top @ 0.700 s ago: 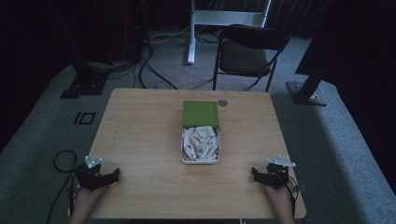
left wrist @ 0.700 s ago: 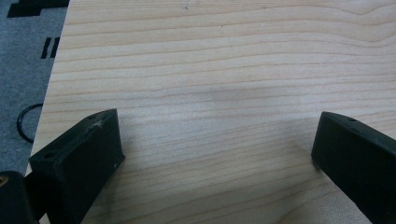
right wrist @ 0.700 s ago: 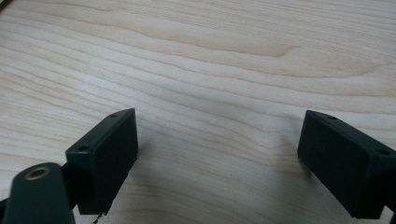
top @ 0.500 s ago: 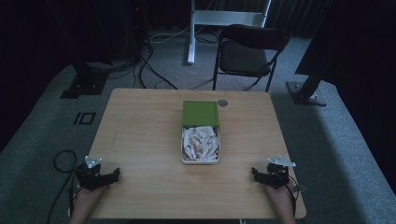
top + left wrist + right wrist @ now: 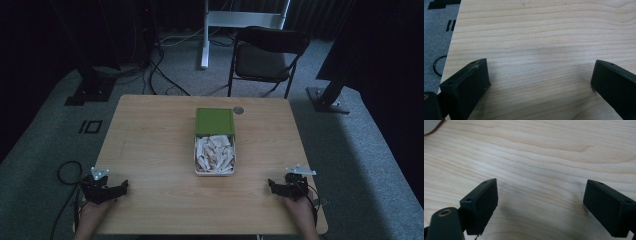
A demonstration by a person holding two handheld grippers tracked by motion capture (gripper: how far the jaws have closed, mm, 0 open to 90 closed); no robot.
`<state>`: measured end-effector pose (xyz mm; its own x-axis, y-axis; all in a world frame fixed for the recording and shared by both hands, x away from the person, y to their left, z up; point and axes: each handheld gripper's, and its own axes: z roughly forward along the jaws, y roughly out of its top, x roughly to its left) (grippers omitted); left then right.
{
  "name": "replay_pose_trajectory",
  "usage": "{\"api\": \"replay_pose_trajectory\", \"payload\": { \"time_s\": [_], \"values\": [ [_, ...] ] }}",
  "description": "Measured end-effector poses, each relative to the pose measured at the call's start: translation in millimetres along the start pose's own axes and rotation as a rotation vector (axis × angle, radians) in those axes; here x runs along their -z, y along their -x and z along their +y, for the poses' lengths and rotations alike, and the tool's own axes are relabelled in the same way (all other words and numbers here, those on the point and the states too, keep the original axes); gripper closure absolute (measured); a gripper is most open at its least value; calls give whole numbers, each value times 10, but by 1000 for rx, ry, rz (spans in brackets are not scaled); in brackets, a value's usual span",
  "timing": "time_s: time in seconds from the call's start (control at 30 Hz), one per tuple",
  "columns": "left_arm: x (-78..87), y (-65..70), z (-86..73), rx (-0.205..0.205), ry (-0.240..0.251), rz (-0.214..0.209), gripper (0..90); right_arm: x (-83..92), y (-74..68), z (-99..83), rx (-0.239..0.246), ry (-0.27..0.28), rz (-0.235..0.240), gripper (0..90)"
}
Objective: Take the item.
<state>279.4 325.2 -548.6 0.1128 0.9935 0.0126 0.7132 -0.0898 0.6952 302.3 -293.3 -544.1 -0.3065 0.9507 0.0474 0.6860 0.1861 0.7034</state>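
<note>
Two grippers are sitting at the near corners of the wooden table [image 5: 150, 150], one in each hand. The left gripper [image 5: 122, 186] is resting by the near left corner, the right gripper [image 5: 270, 185] by the near right corner, well apart from each other. Both are hanging wide open with nothing between the jaws; in the left gripper view and the right gripper view there's just bare wood grain showing in the gap.

In the middle of the table a white tray [image 5: 215, 172] is lying full of pale crumpled pieces [image 5: 215, 152], and a green lid [image 5: 215, 121] is lying flat, touching its far end. A small round grey thing [image 5: 238, 110] is sitting just beside the lid's far right corner. A black folding chair [image 5: 267, 55] is standing on the carpet beyond the table.
</note>
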Motion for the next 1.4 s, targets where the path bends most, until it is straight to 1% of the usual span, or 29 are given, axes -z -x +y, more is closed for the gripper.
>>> {"api": "replay_pose_trajectory", "payload": {
  "time_s": [0.03, 0.07, 0.13, 0.2, 0.33, 0.57, 0.83, 0.97, 1.13, 1.4],
  "values": [
    [0, 0, 0, 0, 0, 0, 26, 11, -12, 17, 3, 4, 2, 125],
    [0, 0, 0, 0, 0, 0, 26, 26, -19, 39, 4, 9, 14, 125],
    [0, 0, 0, 1, 0, 0, 26, 63, -39, 88, 5, 29, 21, 136],
    [0, 0, 0, 0, 0, 0, 26, 95, -53, 143, 4, 46, 41, 136],
    [0, 0, 0, 1, 1, 0, 26, 145, -82, 255, 12, 70, 44, 136],
    [-1, 1, 0, 2, 2, 0, 26, 245, -122, 447, 31, 100, 64, 137],
    [-1, 1, 0, 2, 2, 0, 26, 326, -192, 624, 55, 131, 100, 137],
    [-1, 1, 0, 2, 2, -1, 26, 341, -256, 721, 73, 136, 124, 137],
    [0, 1, 0, 2, 0, -1, 26, 366, -351, 842, 90, 157, 136, 137],
    [0, 1, 0, 2, 1, 0, 26, 378, -515, 1042, 129, 177, 180, 138]
  ]
}}
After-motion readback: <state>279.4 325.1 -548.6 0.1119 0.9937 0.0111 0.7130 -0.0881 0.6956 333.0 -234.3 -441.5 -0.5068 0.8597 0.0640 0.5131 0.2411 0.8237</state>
